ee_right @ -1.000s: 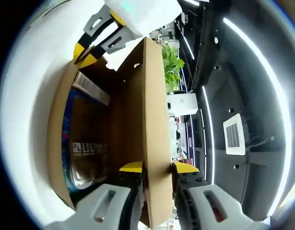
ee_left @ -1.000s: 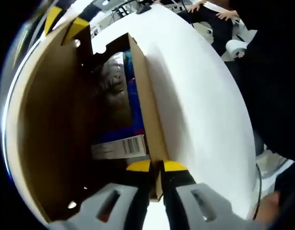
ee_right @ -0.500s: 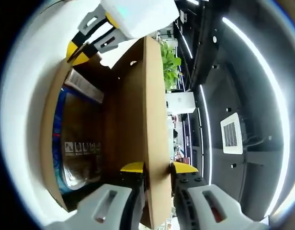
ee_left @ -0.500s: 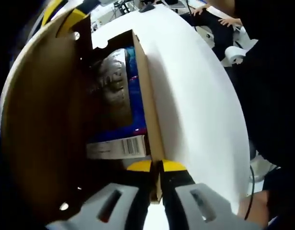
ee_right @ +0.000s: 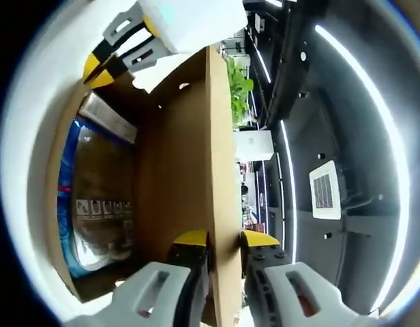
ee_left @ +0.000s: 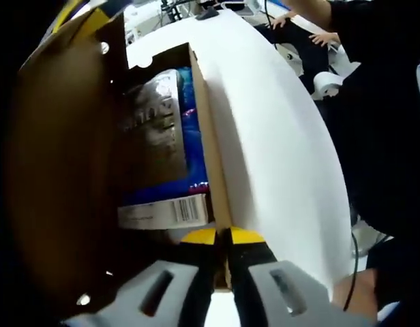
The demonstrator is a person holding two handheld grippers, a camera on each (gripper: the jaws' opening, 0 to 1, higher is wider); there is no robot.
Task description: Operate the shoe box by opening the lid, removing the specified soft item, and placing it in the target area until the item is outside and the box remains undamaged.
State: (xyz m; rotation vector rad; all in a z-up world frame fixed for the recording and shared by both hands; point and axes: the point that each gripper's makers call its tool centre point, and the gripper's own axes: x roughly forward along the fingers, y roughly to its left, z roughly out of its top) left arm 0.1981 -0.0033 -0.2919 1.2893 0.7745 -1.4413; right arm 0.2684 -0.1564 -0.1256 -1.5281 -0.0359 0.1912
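a white table (ee_left: 278, 136) carries the work, with a dark ceiling crossed by long light strips (ee_right: 373, 157) showing in the right gripper view, a green plant (ee_right: 238, 88) in the background, and a seated person's hands (ee_left: 312, 20) at the far edge of the table in the left gripper view. on the table sits a brown cardboard shoe box (ee_left: 213, 177), its lid (ee_left: 60, 170) swung up on its hinge side so the inside is exposed. the left gripper (ee_left: 222, 236) has its yellow-tipped jaws closed tight on the thin front wall of the box, one jaw inside and one outside. the right gripper (ee_right: 223, 238) pinches the raised lid's free edge (ee_right: 220, 170) between its jaws, the cardboard running straight up from them. inside the box lies the soft item (ee_left: 162, 136), a shiny silver and blue plastic package with a white barcode label (ee_left: 166, 212) at the end nearest the left gripper; in the right gripper view the same package (ee_right: 94, 197) rests on the box floor, with the left gripper (ee_right: 114, 51) seen at the far end of the box.
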